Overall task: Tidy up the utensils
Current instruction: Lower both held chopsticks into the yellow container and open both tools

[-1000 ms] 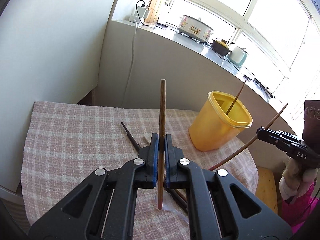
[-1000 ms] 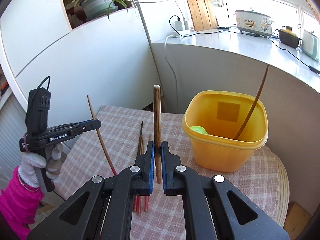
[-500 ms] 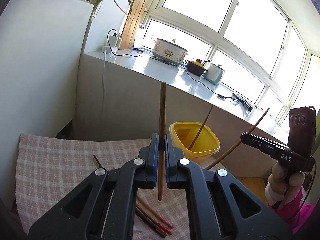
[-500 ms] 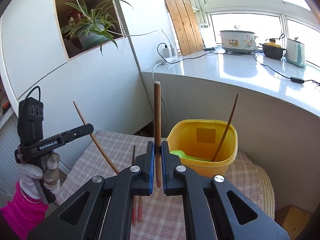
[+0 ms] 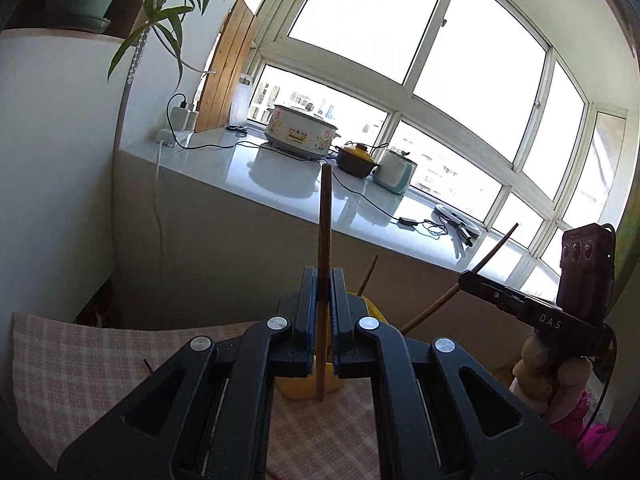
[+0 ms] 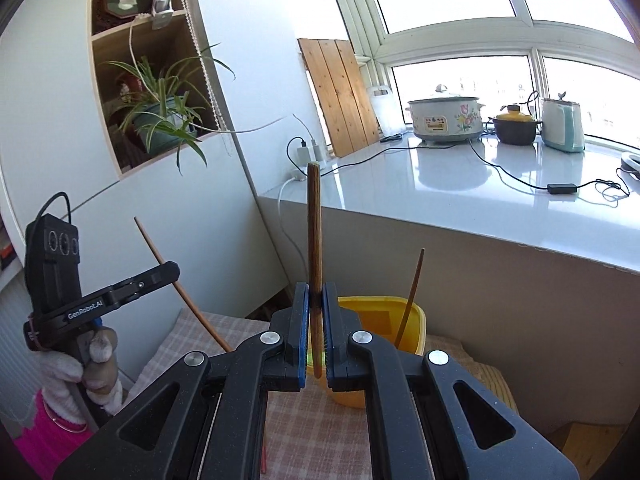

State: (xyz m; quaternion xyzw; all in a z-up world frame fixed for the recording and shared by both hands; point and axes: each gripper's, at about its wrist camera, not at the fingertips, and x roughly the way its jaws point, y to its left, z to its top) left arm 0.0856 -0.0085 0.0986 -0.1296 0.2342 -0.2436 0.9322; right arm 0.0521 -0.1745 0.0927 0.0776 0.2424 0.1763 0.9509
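While both grippers tilt slightly downward (fingers clamped), each holds one upright chopstick (image 5: pixel 323 280)

1. Table (image 6: pixel 476 376): covered by a pink checked cloth (image 5: pixel 80 356) that hangs over its edges.
2. Yellow tub (image 6: pixel 416 320): stands upright on the cloth, near the table's far edge, beside the grey counter wall.
3. Loose chopsticks: one dark tip (image 5: pixel 148 365) shows on the cloth toward the left edge; the rest is hidden.

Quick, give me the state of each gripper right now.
Left gripper: closed, holding a wooden chopstick upright.
Right gripper: closed, holding another chopstick upright.
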